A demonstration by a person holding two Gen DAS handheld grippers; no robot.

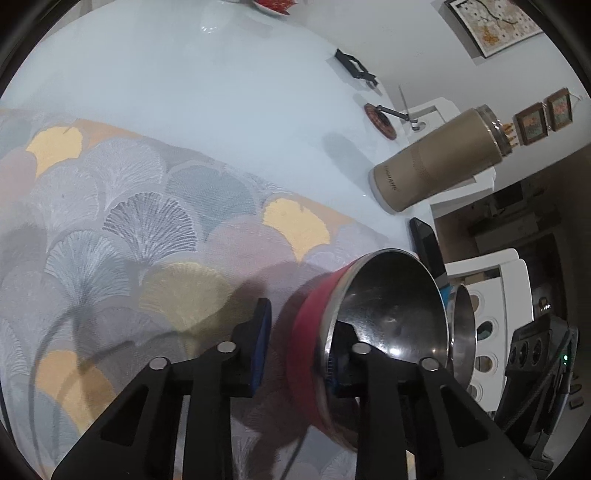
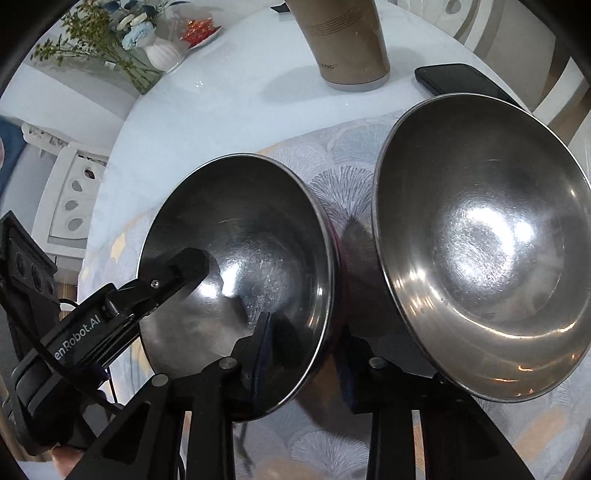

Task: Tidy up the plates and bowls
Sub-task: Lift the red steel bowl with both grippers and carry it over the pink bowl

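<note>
A steel bowl with a red outer wall (image 1: 391,310) stands on a leaf-patterned placemat (image 1: 147,221). My left gripper (image 1: 301,350) is shut on its rim, one finger inside the bowl and the other against the red wall. In the right wrist view the same bowl (image 2: 258,240) is at centre, with the left gripper (image 2: 177,269) on its left rim. My right gripper (image 2: 304,354) is shut on the bowl's near right rim, one finger inside and one outside. A second, plain steel bowl (image 2: 480,240) sits close on the right, and shows edge-on (image 1: 461,332) in the left wrist view.
A tall tan canister (image 2: 351,40) and a black phone (image 2: 458,79) lie behind the bowls on the pale round table (image 1: 221,74). At the far side are a white vase of flowers (image 2: 162,55) and a small dish (image 2: 201,31). A white chair (image 2: 74,192) stands beyond the table edge.
</note>
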